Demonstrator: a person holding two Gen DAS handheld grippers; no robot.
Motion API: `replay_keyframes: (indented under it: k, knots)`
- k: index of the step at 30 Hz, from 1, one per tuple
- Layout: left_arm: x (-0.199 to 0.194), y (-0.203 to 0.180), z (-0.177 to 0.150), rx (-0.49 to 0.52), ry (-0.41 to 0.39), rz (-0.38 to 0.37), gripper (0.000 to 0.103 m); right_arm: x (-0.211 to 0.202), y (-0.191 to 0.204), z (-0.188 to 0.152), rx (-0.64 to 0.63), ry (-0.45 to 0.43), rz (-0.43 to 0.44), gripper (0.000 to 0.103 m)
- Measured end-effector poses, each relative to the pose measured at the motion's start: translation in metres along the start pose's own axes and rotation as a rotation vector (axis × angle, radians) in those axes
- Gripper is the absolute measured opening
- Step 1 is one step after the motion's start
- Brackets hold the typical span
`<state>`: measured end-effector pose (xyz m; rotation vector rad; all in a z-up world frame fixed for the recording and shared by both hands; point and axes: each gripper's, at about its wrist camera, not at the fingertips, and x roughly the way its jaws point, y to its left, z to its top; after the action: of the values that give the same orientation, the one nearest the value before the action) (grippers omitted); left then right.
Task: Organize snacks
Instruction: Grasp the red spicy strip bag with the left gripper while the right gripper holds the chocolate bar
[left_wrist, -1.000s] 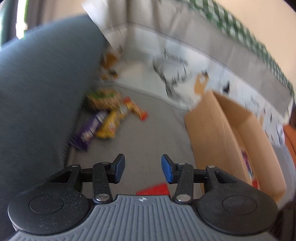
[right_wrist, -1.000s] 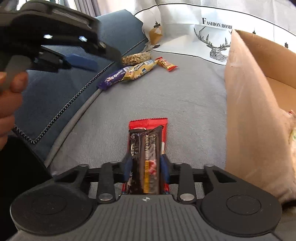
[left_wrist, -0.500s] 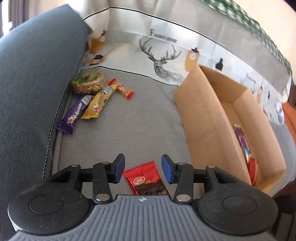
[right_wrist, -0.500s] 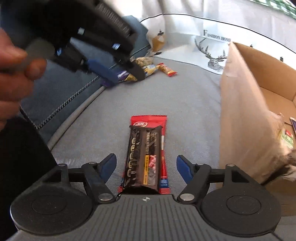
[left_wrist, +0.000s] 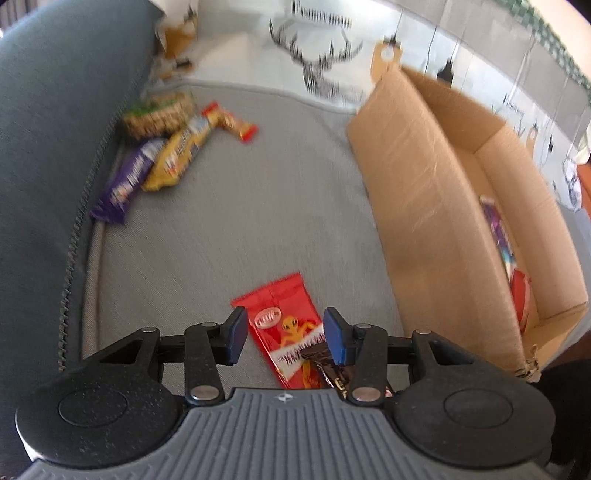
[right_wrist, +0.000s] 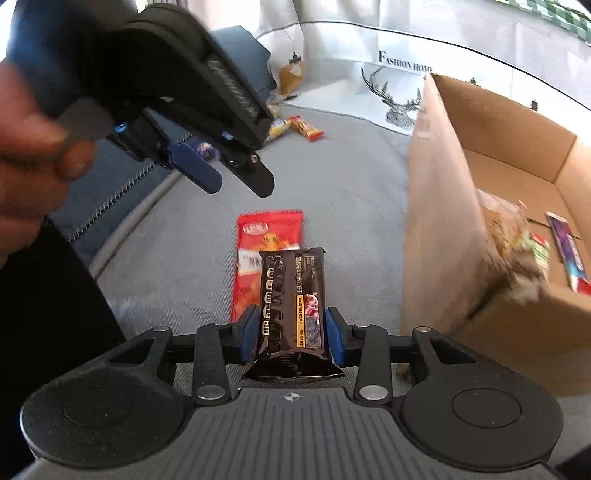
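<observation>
The right hand-held gripper (right_wrist: 290, 334) clamps the black snack bar (right_wrist: 291, 306) above the red snack packet (right_wrist: 266, 236) on the sofa seat (right_wrist: 351, 192). The cardboard box (right_wrist: 443, 206) stands at 3 o'clock. The left hand-held gripper (left_wrist: 283, 334) hangs wide, empty, over the red packet.

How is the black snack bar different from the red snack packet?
The black bar is dark with white and yellow print; the red packet is bright red with an orange cartoon figure. The black bar is pinched in the right gripper; the red packet lies flat on the grey cushion, ungripped. Both are long, sealed wrappers pointing the same way.
</observation>
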<state>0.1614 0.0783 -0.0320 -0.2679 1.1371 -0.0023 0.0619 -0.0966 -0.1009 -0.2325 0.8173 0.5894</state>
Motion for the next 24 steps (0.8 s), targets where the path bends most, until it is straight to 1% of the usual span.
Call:
replay_keyframes:
  k: [1, 3, 6, 9, 12, 15, 20, 21, 22, 23, 24]
  knots:
    - [0.005, -0.001, 0.001, 0.002, 0.025, -0.004, 0.056, 0.0, 0.001, -0.002, -0.003, 0.011, -0.009, 0.04]
    - [0.015, -0.003, 0.002, 0.005, 0.071, -0.005, 0.058, 0.003, 0.001, -0.006, -0.007, 0.034, -0.03, 0.04]
    - [0.027, -0.01, 0.002, 0.023, 0.13, 0.003, 0.059, 0.007, -0.001, -0.01, 0.006, 0.065, -0.058, 0.04]
    - [0.036, -0.019, 0.001, 0.059, 0.163, 0.019, 0.062, 0.012, -0.004, -0.011, 0.024, 0.093, -0.074, 0.04]
    - [0.043, -0.028, 0.0, 0.098, 0.186, 0.03, 0.065, 0.014, -0.003, -0.009, 0.026, 0.1, -0.08, 0.04]
    - [0.05, -0.039, -0.002, 0.137, 0.192, 0.047, 0.072, 0.017, -0.003, -0.009, 0.036, 0.106, -0.085, 0.04]
    - [0.055, -0.062, -0.01, 0.226, 0.133, 0.149, 0.073, 0.022, -0.011, -0.007, 0.119, 0.116, -0.06, 0.041]
    - [0.055, -0.064, -0.011, 0.24, 0.127, 0.173, 0.072, 0.023, -0.013, -0.006, 0.129, 0.117, -0.056, 0.041]
    - [0.055, -0.065, -0.012, 0.246, 0.128, 0.194, 0.065, 0.023, -0.014, -0.006, 0.134, 0.118, -0.054, 0.041]
    - [0.055, -0.064, -0.011, 0.246, 0.127, 0.208, 0.06, 0.024, -0.016, -0.005, 0.133, 0.118, -0.053, 0.041]
    - [0.055, -0.06, -0.01, 0.238, 0.126, 0.217, 0.048, 0.024, -0.02, -0.005, 0.128, 0.118, -0.053, 0.041]
